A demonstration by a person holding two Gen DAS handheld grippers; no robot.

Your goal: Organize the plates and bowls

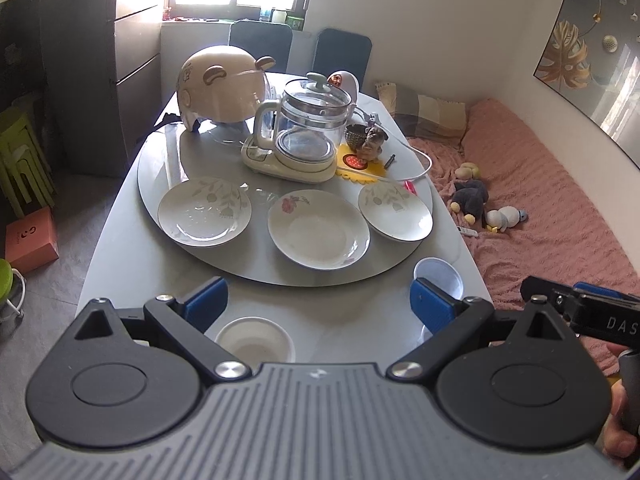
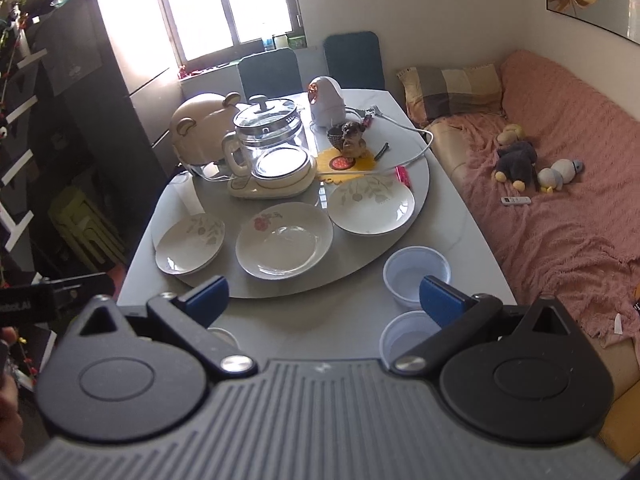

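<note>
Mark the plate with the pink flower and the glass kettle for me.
pink-flower plate [image 2: 284, 246], right wrist view, bare centre of its well.
glass kettle [image 1: 310, 120], left wrist view, clear glass body.

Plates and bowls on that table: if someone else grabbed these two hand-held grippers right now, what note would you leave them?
Left gripper: open, empty, hovering over the table's near edge.
Right gripper: open, empty, held just as far back.
Three plates sit apart on the grey turntable: left leaf plate, middle flower plate, right leaf plate.
Off the turntable: white bowl at the near edge and two clear plastic bowls at near right.
Done: nothing stacked or grasped.
Left: gather the plates together, then the bowls.
</note>
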